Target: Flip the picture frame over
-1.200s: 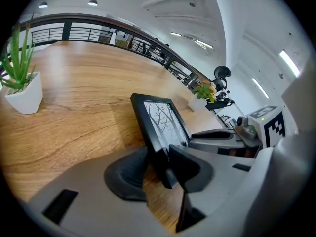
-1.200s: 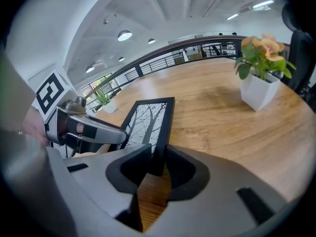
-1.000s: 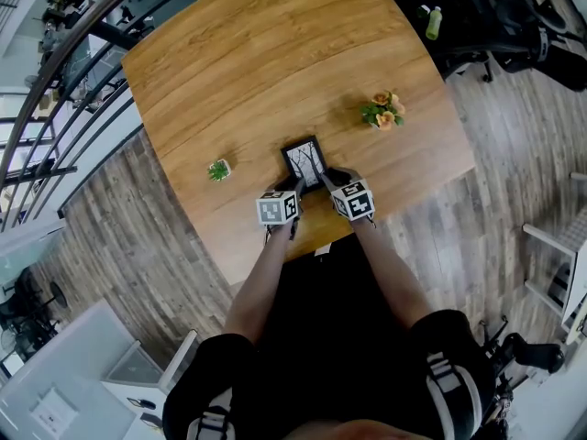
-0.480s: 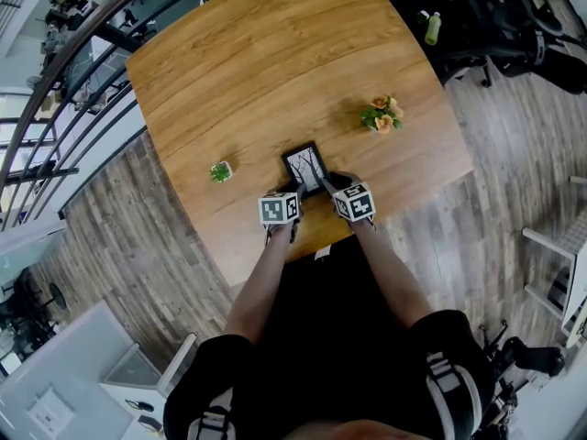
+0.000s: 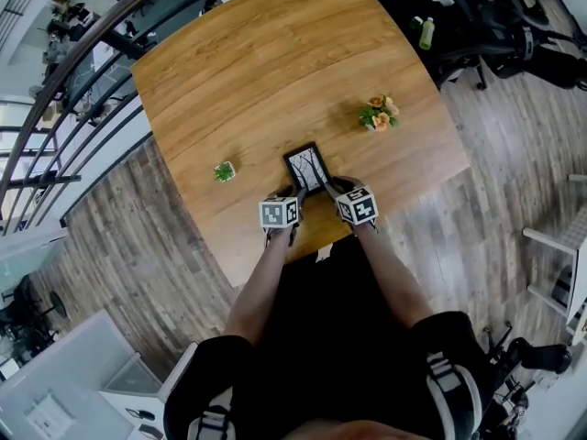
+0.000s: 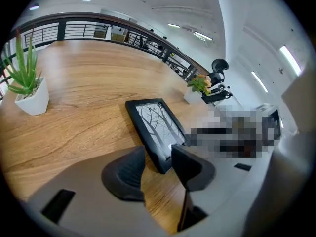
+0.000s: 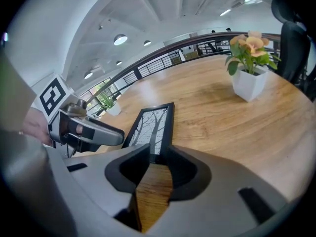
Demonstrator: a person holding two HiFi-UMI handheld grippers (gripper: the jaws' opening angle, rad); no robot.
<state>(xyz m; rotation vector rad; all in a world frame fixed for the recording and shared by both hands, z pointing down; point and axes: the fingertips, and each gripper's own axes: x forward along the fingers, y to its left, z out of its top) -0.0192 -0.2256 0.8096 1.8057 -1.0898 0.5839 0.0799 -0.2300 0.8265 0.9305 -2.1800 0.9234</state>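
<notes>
A black picture frame (image 5: 305,167) lies flat on the wooden table (image 5: 257,62), face up, showing bare trees. Both grippers sit at its near end. My left gripper (image 5: 295,194) is at the near left corner. In the left gripper view the jaws (image 6: 157,164) are opening, with that corner of the frame (image 6: 155,125) between them and a gap beside the left finger (image 6: 126,174). My right gripper (image 5: 330,188) is at the near right corner. In the right gripper view the frame's right border (image 7: 165,127) runs in between the fingertips (image 7: 157,154) and fills the gap, so contact is unclear.
A small green plant in a white pot (image 5: 224,170) stands left of the frame. A pot of orange flowers (image 5: 379,113) stands at the right. The table's near edge runs just under the grippers. A railing (image 5: 83,71) lies to the left, with office chairs (image 5: 495,16) beyond the far right corner.
The frame and both grippers keep their places on the table. Only the head view has shifted a little.
</notes>
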